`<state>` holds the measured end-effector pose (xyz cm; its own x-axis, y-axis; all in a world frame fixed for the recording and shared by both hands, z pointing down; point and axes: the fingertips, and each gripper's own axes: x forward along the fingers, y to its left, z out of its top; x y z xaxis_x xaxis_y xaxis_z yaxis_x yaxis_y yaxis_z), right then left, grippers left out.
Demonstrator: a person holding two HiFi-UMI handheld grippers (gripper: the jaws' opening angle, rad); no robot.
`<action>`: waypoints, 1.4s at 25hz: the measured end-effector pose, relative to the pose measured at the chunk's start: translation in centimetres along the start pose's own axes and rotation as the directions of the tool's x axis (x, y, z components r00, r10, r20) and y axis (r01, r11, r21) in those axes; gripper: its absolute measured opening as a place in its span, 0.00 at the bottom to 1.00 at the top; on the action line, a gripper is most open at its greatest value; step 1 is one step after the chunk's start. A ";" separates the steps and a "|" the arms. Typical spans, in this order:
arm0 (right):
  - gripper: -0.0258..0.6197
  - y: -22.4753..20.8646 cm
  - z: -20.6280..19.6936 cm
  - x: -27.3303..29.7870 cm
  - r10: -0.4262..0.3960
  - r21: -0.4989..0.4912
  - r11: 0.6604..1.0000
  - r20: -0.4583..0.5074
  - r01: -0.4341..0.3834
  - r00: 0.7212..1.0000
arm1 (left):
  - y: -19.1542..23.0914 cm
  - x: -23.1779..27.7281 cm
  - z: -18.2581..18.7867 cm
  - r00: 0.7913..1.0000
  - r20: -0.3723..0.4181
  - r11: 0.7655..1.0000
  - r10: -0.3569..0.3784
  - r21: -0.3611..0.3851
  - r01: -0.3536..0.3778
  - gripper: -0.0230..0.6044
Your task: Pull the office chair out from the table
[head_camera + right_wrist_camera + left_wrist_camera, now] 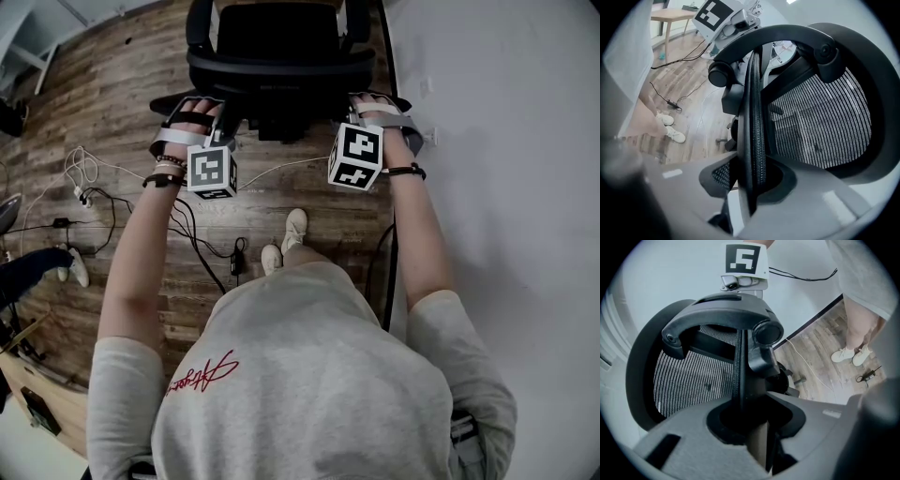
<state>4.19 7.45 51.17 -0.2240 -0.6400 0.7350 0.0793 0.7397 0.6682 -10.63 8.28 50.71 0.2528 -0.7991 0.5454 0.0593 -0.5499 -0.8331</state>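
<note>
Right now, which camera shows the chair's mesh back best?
The right gripper view: the mesh back fills its right half, with the weave plain to see. The left gripper view shows the mesh back smaller and dimmer. The head view shows the office chair only from above, no weave visible.

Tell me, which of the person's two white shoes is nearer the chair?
The right shoe; it stands ahead of the left shoe, toward the chair.

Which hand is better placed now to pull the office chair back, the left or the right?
Neither clearly. The left gripper and the right gripper each clamp the backrest rim, one at each side, so pulling with both together looks best.
</note>
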 end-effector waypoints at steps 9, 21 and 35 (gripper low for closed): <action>0.18 1.9 0.3 -1.3 -0.004 0.001 1.000 -0.009 0.004 1.000 | -1.2 -1.7 0.6 1.000 0.007 1.000 0.006 0.008 -0.007 0.21; 0.18 3.3 0.6 -2.3 -0.012 0.001 1.000 -0.013 0.012 1.000 | -2.4 -3.0 1.0 1.000 0.011 1.000 -0.002 0.009 0.001 0.21; 0.18 5.2 0.9 -3.6 -0.014 0.004 1.000 -0.017 0.014 1.000 | -3.7 -4.6 1.5 1.000 0.013 1.000 0.003 0.016 -0.003 0.21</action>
<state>4.51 13.82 51.87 -0.2083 -0.6540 0.7273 0.0720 0.7313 0.6782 -10.54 14.33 51.11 0.2652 -0.7973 0.5421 0.0735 -0.5439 -0.8359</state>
